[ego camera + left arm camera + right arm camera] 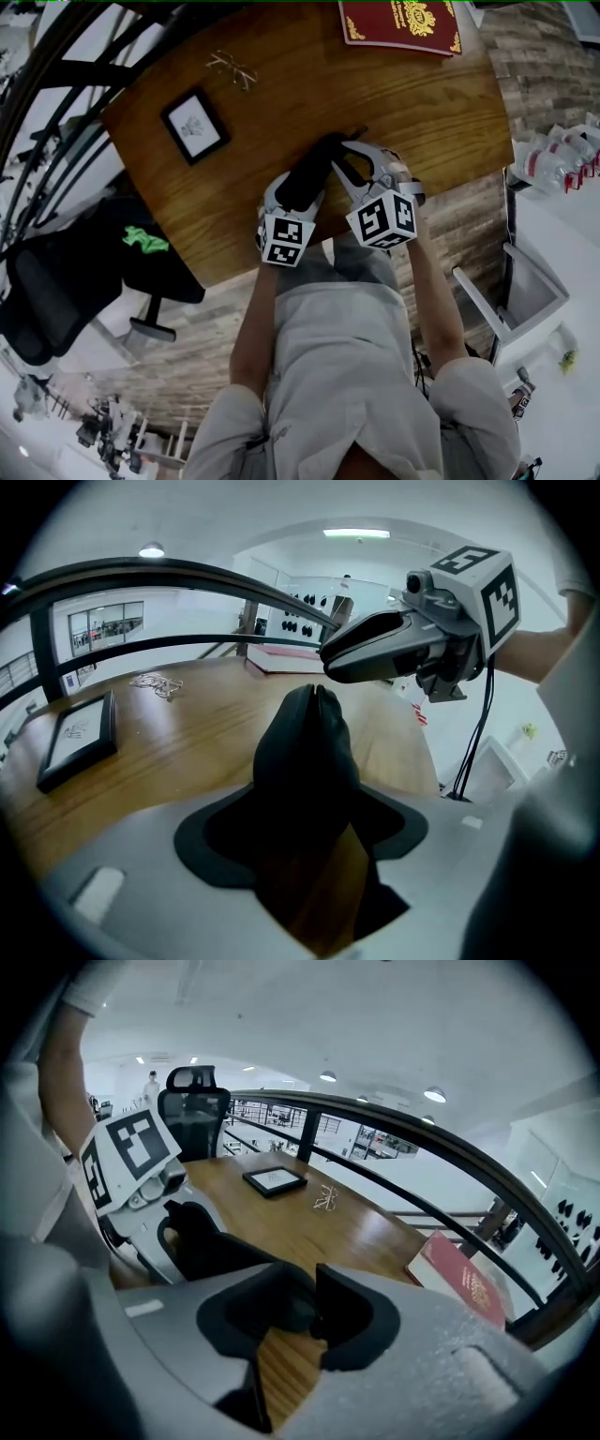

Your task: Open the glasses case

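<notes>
At the far left a black office chair point(37, 291) stands off the edge of the wooden worktop point(412, 103); on the wood near that side lies a small dark-framed picture point(194, 125), and a little further in, a pair of thin wire glasses point(232, 68) lies on its own, well apart from my hands. My left gripper point(298, 192) is clamped on the black glasses case point(317, 164); in the left gripper view the case point(305, 752) rises straight out from between the jaws, its far end tapering to a seam that is closed, and the wood shows underneath it, so I am holding it clear of the worktop. Just to the right, my right gripper point(354, 167) sits close beside the case's far end; in the right gripper view its dark pads point(352, 1312) stand a little apart with bare wood showing in the gap, and I see nothing pinched between them, so that gripper is released; the case point(220, 1251) runs in from the left behind its left jaw. Furthest right, at the worktop's far corner, lies a red book point(401, 23) with gold print.
</notes>
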